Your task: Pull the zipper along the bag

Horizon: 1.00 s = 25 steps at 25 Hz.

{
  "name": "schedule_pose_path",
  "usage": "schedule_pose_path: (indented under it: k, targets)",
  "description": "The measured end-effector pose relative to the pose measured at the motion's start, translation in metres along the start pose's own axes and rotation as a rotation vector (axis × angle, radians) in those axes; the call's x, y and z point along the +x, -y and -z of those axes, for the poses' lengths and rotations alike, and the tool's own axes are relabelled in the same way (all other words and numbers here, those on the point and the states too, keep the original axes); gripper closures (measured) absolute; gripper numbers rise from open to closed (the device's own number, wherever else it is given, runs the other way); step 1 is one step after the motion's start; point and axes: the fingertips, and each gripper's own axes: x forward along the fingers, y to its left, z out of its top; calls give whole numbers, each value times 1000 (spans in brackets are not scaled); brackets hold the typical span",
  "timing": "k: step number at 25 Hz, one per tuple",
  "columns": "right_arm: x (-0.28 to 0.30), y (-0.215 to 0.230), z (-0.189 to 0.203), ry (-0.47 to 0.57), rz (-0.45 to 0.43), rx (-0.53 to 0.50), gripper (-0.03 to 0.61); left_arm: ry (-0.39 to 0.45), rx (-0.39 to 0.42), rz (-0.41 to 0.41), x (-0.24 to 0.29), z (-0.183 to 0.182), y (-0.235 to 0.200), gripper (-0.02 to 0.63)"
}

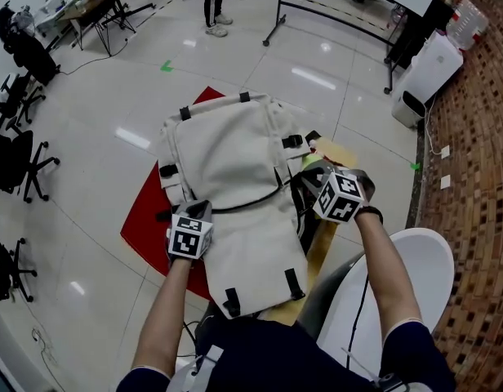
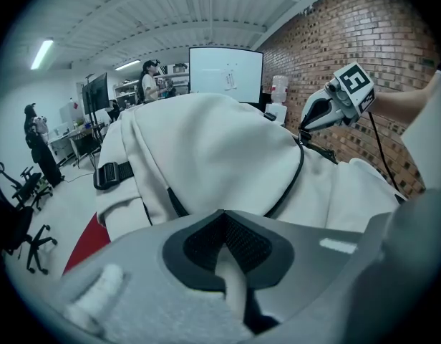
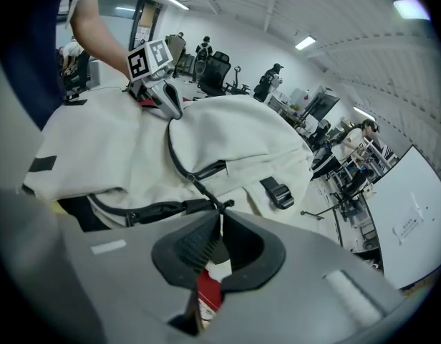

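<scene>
A cream backpack (image 1: 235, 166) lies flat on a wooden table (image 1: 323, 247), with a black zipper (image 1: 253, 202) curving across it. My left gripper (image 1: 198, 211) is at the bag's near left edge, shut on a fold of the cream fabric (image 2: 231, 274). At the bag's right side, my right gripper (image 1: 311, 188) has its jaws closed together on the black zipper pull (image 3: 222, 206). The zipper line (image 3: 179, 165) runs from the jaw tips back over the bag (image 3: 127, 131). Each gripper shows in the other's view: the right gripper (image 2: 304, 126) and the left gripper (image 3: 172, 107).
A red mat (image 1: 153, 219) lies on the shiny floor under the table. A white rounded seat (image 1: 398, 284) is at my right. Office chairs (image 1: 19, 162) stand on the left, a white appliance (image 1: 427, 68) by the brick wall, and a person's legs (image 1: 212, 2) far off.
</scene>
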Motion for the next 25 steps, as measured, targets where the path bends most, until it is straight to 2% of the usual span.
schedule_pose_path:
  k: [5, 8, 12, 14, 16, 19, 22, 23, 25]
  targets:
    - [-10, 41, 17, -34, 77, 37, 575, -20, 6, -22, 0, 5, -4, 614]
    - [-26, 58, 13, 7, 85, 60, 574, -24, 6, -33, 0, 4, -5, 614]
    - [-23, 27, -19, 114, 15, 88, 572, -29, 35, -42, 1, 4, -3, 612]
    - [-10, -6, -31, 130, -54, 35, 487, -17, 69, -27, -3, -5, 8, 612]
    - [5, -32, -38, 120, -94, -57, 474, -5, 133, 1, -6, -17, 27, 612]
    - [23, -52, -44, 103, -107, -180, 468, 19, 227, 62, -5, -38, 56, 612]
    - [36, -56, -50, 87, -113, -269, 460, 50, 203, 170, 5, -59, 81, 607]
    - [39, -57, -50, 78, -114, -298, 460, 45, 200, 207, 11, -62, 90, 580]
    - [44, -56, -49, 58, -107, -352, 487, 18, 203, 253, 24, -64, 105, 575]
